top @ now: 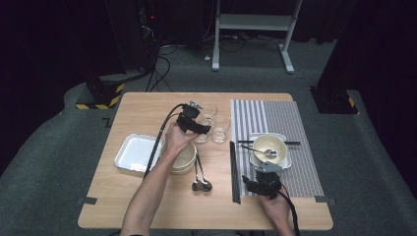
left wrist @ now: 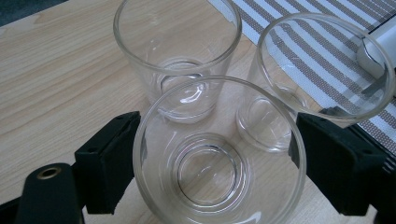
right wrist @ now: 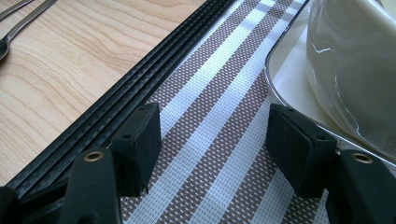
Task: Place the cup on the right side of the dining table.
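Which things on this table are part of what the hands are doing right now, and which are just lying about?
In hand:
left tongs, jaws either side of the nearest glass
two more glasses beside it

Lying about:
steel tray
two spoons
chopsticks
striped mat
right tongs, open over the mat

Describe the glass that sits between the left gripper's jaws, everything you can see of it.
The nearest glass is a clear, empty tumbler with a thick round base and a thin rim. It stands upright on the wooden table, in front of two more glasses, between the pads of the left gripper. Both pads sit against or very near its wall; whether they press is unclear.
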{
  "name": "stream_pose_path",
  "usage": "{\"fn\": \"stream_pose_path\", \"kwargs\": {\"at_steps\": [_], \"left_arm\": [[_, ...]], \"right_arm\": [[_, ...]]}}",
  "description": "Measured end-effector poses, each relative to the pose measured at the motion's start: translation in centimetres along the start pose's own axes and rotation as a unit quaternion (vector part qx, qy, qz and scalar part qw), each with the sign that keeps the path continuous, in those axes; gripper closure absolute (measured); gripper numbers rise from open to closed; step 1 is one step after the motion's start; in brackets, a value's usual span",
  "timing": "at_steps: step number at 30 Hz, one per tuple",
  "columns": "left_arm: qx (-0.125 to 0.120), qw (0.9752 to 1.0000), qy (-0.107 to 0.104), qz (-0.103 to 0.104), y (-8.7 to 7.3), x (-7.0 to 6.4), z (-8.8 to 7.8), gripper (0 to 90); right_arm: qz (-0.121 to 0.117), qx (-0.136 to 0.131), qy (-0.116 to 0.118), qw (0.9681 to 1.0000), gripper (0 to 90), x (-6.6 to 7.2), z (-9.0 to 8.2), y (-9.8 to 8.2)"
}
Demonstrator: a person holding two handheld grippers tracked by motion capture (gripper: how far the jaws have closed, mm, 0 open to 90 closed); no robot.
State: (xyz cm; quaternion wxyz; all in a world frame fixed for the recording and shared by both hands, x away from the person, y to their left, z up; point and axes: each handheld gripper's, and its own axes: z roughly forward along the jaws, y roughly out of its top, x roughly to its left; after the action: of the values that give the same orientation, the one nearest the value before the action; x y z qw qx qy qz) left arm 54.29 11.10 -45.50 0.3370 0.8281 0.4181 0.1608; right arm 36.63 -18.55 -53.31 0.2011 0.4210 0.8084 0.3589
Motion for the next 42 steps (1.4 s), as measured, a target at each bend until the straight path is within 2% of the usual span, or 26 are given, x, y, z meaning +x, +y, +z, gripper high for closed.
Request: {"fn": "stream_pose_path", "kwargs": {"at_steps": [4, 18, 21, 42], "left_arm": [[0.004, 1.0000, 0.000, -0.001, -0.01, 0.01, 0.18, 17.0], [0.020, 0.9992, 0.023, 0.025, 0.00, -0.54, 0.56, 17.1], [0.021, 0.9991, 0.025, 0.026, -0.01, -0.58, 0.58, 17.3], [0.024, 0.9993, 0.012, 0.025, 0.08, -0.28, 0.18, 18.3]], "right_arm": [[0.000, 0.000, 0.000, 1.0000, 36.0, 0.00, 0.00, 0.00], [0.000, 0.000, 0.000, 1.0000, 36.0, 0.00, 0.00, 0.00], [0.000, 0.000, 0.000, 1.0000, 36.0, 0.00, 0.00, 0.00], [0.000, 0.001, 0.000, 1.0000, 36.0, 0.00, 0.00, 0.01]]}}
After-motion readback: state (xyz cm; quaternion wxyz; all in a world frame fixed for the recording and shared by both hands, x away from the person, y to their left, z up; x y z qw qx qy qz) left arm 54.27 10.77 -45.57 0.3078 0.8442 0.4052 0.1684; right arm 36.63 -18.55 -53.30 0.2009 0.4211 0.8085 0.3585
